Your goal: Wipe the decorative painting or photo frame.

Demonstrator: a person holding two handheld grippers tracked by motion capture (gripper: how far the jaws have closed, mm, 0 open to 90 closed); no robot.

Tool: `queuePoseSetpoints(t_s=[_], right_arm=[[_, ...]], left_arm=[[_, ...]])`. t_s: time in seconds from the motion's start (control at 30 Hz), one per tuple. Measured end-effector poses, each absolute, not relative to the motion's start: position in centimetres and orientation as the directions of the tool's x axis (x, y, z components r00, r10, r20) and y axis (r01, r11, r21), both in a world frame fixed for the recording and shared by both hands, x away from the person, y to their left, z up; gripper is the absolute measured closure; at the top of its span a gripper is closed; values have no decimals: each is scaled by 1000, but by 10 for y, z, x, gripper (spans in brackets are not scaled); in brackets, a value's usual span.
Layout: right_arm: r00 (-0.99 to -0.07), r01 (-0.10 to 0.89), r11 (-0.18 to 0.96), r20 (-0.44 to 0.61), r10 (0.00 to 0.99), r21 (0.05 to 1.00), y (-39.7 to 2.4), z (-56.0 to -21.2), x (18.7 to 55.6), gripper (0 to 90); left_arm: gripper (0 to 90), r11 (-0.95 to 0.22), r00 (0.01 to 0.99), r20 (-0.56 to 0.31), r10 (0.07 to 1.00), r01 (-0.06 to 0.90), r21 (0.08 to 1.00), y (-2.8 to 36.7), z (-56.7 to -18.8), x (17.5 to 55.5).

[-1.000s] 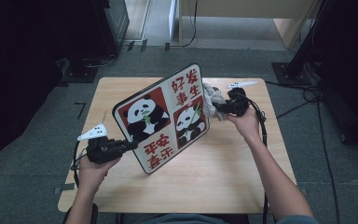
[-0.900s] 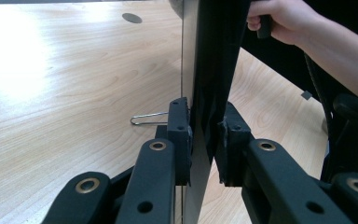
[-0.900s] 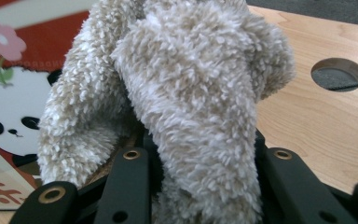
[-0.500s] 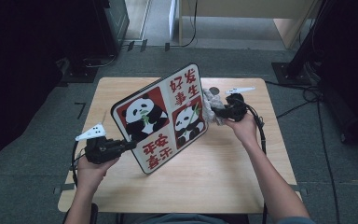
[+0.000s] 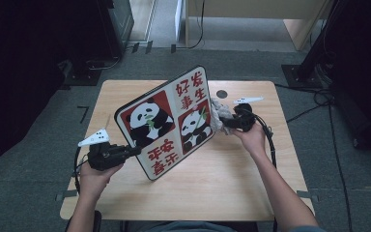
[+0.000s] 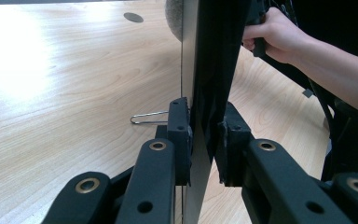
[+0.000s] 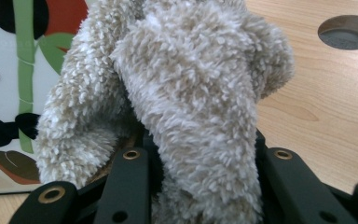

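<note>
left tool [image 5: 134,151]: pinching panda board [image 5: 166,121] edge, propping it tilted off tabletop [image 5: 232,179] | right tool [image 5: 225,122]: pinching fluffy cloth [image 5: 217,113] against board's right face, for wiping

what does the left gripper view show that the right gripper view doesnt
Left gripper view: the left gripper clamped on the edge of the panda board, a wire clip on the table, and the person's right hand.
Right gripper view: the right gripper shut on a fluffy beige cloth against the board's printed face.
Both: the board, the wooden table and its round hole.
</note>
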State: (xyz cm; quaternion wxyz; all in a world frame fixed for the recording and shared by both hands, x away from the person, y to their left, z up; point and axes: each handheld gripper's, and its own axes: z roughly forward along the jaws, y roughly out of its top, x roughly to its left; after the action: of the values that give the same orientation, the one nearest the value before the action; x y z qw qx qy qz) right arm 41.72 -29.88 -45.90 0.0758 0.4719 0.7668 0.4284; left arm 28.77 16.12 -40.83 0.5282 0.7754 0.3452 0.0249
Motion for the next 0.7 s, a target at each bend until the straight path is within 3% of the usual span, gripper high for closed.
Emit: queuePoseSetpoints(t_s=[0.7], right_arm=[[-504,681,159,300,810,715,-307,-487,409,661]], left_arm=[[781,-191,753,-321,575,505,842,159,-408,284]])
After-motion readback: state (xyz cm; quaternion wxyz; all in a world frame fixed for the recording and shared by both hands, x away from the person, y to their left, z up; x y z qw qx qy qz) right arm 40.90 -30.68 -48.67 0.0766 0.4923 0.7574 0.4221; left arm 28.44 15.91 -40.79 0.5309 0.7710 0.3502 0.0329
